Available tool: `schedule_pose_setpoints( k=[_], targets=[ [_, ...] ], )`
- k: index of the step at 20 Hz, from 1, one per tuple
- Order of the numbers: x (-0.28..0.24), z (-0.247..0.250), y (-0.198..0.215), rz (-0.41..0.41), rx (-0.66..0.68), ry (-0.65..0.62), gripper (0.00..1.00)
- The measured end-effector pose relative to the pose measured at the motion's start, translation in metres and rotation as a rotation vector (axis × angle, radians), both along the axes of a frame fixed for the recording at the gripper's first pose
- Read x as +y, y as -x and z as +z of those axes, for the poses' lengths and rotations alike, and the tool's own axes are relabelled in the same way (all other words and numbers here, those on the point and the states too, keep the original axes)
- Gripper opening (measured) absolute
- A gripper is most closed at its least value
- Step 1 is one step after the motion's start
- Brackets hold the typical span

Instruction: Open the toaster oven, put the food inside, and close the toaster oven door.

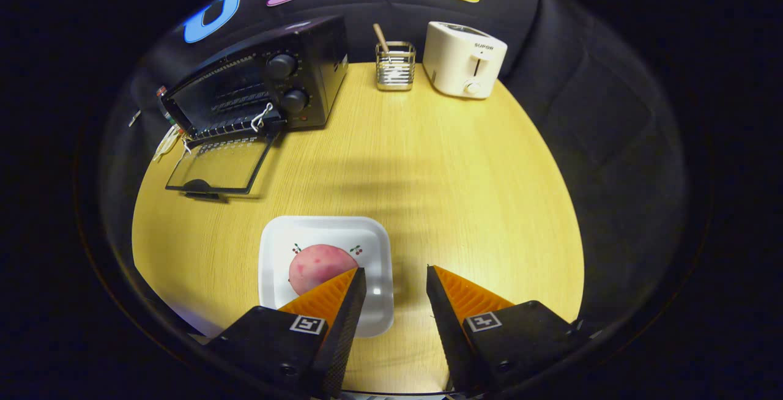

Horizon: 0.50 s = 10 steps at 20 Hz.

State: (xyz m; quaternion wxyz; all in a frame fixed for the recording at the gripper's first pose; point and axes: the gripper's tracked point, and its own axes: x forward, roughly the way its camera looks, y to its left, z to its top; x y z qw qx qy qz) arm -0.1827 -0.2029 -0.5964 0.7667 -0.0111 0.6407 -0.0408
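Gripper view looks down over a round wooden table (428, 161), with the gripper (396, 284) hanging above its near edge. Its two fingers stand well apart and grip nothing; bare tabletop shows in the gap between them. A white square plate (275, 247) sits just ahead of the left finger, which overlaps the plate's near right corner. On the plate lies the food (315, 265), a round pinkish piece with darker red blotches, partly hidden behind that fingertip. Small cherry prints mark the plate on either side of it.

Farther off, beyond the plate and to the left, the black toaster oven (287, 76) stands at the table's far edge. Its glass door (217, 164) is dropped fully open and lies flat toward the table, the handle at its near end. Two knobs sit on the oven's front panel. At the back of the table stand a wire holder (396, 66) with a wooden stick in it and, just beside it, a white toaster (465, 60).
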Motion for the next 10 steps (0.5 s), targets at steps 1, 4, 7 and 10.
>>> schedule_pose_setpoints(
  k=[1, 4, 7, 10],
  targets=[
    [0.000, -0.007, -0.002, 0.009, 0.011, -0.009, 0.69],
    [0.003, -0.024, 0.000, 0.015, 0.063, -0.042, 0.57],
    [0.006, -0.032, 0.007, 0.019, 0.127, -0.071, 0.48],
    [0.005, -0.039, 0.015, 0.033, 0.195, -0.081, 0.19]
  ],
)
